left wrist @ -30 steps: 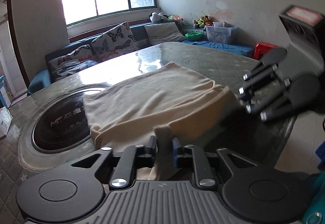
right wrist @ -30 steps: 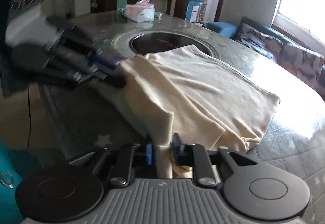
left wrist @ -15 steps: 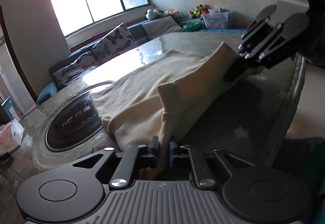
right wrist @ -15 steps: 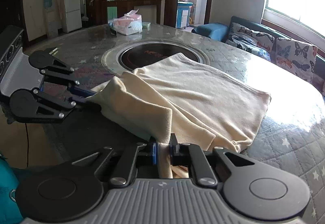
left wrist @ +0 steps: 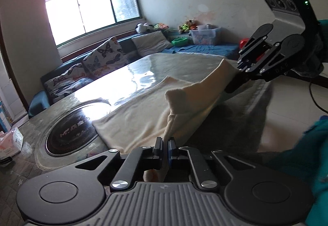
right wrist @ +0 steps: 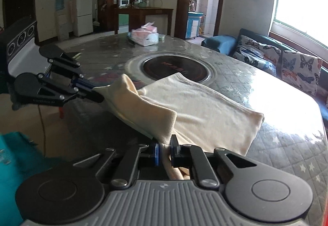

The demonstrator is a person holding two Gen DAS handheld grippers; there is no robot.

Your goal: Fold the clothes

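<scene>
Left claw (left wrist: 165,149): fingers closed on one near corner of the cream cloth (left wrist: 143,119), which rises from between them. Right claw (right wrist: 165,151): fingers likewise pinched on the other near corner of the cloth (right wrist: 205,107). The held edge is lifted off the table (right wrist: 276,140) and stretched between the two claws; ahead of both, the rest of the cloth lies flat on the tabletop. Its far end overlaps the dark round inset (right wrist: 174,67). A tissue pack (right wrist: 144,36) sits well beyond.
</scene>
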